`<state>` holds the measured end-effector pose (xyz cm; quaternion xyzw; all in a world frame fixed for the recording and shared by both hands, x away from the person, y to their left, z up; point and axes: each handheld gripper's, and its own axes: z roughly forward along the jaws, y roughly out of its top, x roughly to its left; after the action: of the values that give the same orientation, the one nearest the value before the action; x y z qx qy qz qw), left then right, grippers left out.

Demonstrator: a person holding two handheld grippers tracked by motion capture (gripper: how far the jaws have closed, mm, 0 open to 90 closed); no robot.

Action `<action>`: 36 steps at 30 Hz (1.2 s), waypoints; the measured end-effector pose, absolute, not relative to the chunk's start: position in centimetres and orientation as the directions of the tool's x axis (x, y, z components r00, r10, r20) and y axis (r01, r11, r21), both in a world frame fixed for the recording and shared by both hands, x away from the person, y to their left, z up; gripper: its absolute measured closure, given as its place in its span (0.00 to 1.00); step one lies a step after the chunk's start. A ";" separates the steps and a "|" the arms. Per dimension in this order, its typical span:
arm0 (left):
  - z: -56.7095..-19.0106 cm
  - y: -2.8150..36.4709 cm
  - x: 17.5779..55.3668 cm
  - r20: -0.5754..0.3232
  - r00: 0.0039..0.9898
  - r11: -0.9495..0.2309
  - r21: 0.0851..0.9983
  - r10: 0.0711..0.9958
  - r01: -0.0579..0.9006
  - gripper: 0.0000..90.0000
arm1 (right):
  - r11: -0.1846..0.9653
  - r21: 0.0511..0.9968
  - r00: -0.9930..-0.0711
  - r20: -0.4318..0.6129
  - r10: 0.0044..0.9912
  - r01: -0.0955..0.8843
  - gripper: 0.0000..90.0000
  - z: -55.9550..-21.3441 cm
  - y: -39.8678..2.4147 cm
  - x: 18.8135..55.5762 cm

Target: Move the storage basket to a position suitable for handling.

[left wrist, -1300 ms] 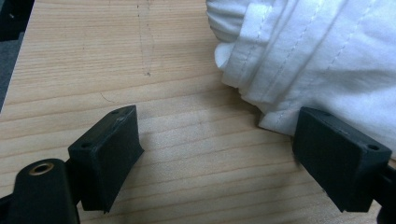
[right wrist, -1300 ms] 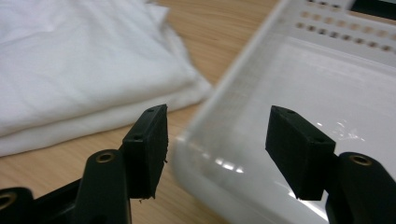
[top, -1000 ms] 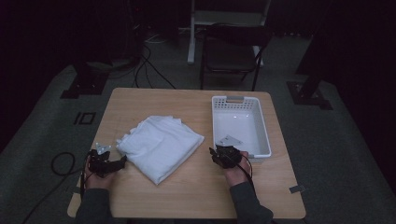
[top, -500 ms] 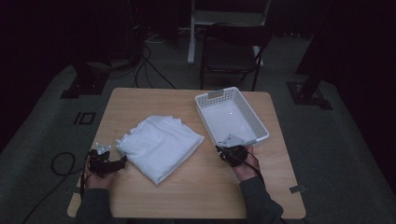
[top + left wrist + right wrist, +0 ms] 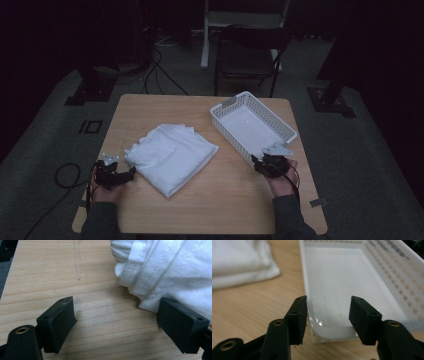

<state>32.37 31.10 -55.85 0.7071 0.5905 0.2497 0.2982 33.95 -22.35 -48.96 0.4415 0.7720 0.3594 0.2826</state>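
A folded white cloth [image 5: 172,155] [image 5: 170,267] [image 5: 237,262] lies on the middle of the wooden table [image 5: 225,200]. My left gripper [image 5: 131,171] [image 5: 116,322] rests open at the cloth's near left corner, with its right jaw against the hem. An empty white perforated basket [image 5: 230,136] [image 5: 303,277] sits askew at the right. My right gripper [image 5: 261,161] [image 5: 328,315] is at the basket's near end. Its jaws have just been opening and stand apart around the near wall's corner without pressing on it.
A dark chair [image 5: 247,55] stands behind the table's far edge, and cables [image 5: 160,65] run across the floor. Bare wood lies between the cloth and the near table edge.
The basket has swung from square with the table to a slant, its near end drawn to the right along with my right hand. The right jaws were shut on the basket's rim, then opened. The left hand stayed still.
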 end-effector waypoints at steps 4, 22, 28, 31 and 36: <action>-55.9 31.1 32.4 0.000 0.177 -0.124 0.717 0.984 0.686 0.16 | 0.211 0.834 -0.344 -0.027 0.939 0.510 0.49 -48.7 -24.0 33.6; -55.9 31.1 32.4 0.001 0.177 -0.124 0.717 0.984 0.686 0.16 | 0.034 0.801 -0.031 -0.019 0.999 0.598 0.35 -48.8 -24.8 33.5; -55.9 31.1 32.4 0.001 0.177 -0.124 0.717 0.984 0.686 0.16 | 0.042 0.784 -0.037 -0.024 0.999 0.620 0.47 -49.4 -24.7 34.0; -55.8 31.1 32.4 0.001 0.177 -0.124 0.717 0.984 0.686 0.16 | 0.034 0.789 -0.032 -0.017 0.999 0.614 0.51 -49.4 -24.8 34.1; -55.9 31.1 32.4 0.001 0.177 -0.124 0.717 0.984 0.686 0.16 | 0.043 0.800 -0.063 -0.007 0.998 0.598 0.59 -49.2 -24.8 35.2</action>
<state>32.36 31.08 -55.85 0.7066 0.5908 0.2501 0.2983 35.18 -24.76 -49.16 0.6110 0.6530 0.3243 0.3085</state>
